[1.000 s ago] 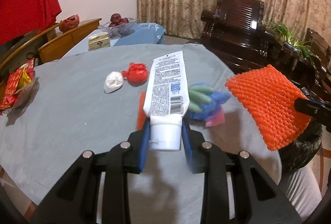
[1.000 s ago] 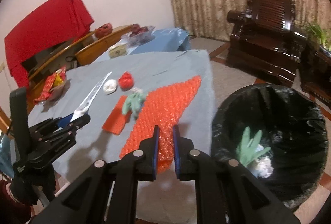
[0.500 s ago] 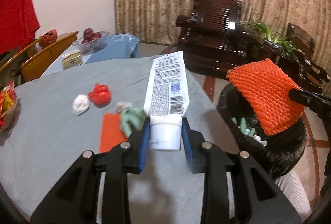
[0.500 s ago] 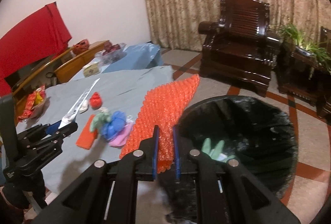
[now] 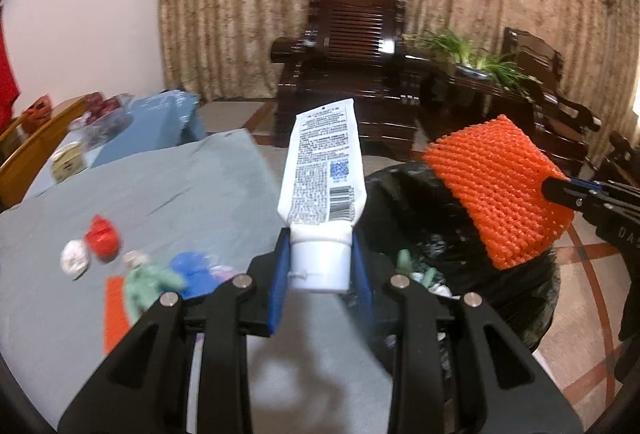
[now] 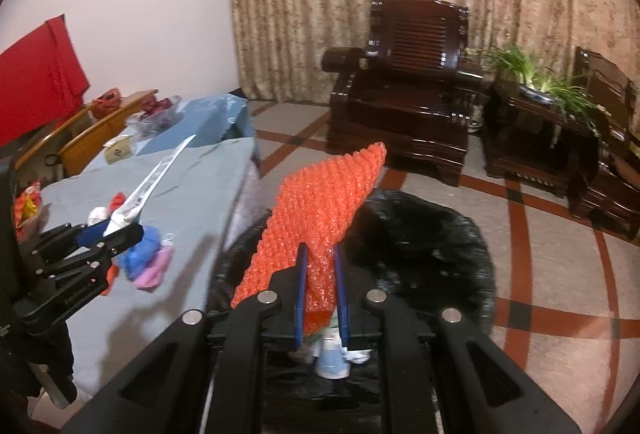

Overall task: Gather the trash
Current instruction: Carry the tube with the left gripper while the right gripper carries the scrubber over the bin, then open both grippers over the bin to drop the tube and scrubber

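Note:
My left gripper (image 5: 320,248) is shut on the cap end of a white printed tube (image 5: 322,177), which stands up over the table's right edge. To its right, my right gripper (image 5: 560,189) is shut on an orange bubble-textured sheet (image 5: 498,189) held above the black-bagged trash bin (image 5: 524,298). In the right wrist view the orange sheet (image 6: 320,209) rises from the right gripper (image 6: 320,266) over the bin (image 6: 424,246); the left gripper (image 6: 108,234) and tube (image 6: 152,181) are at the left. A green glove (image 5: 404,260) and a pale cup (image 6: 332,358) lie in the bin.
On the grey tablecloth (image 5: 168,193) lie a red scrap (image 5: 103,238), a white ball (image 5: 74,258), a green glove (image 5: 148,284), a blue wad (image 5: 192,272) and an orange piece (image 5: 116,310). Dark wooden armchairs (image 5: 352,73) and a plant stand (image 6: 536,121) are behind the bin.
Both grippers have swung right, from over the table toward the bin, which now fills more of both views. The tube and the orange sheet stay gripped as before.

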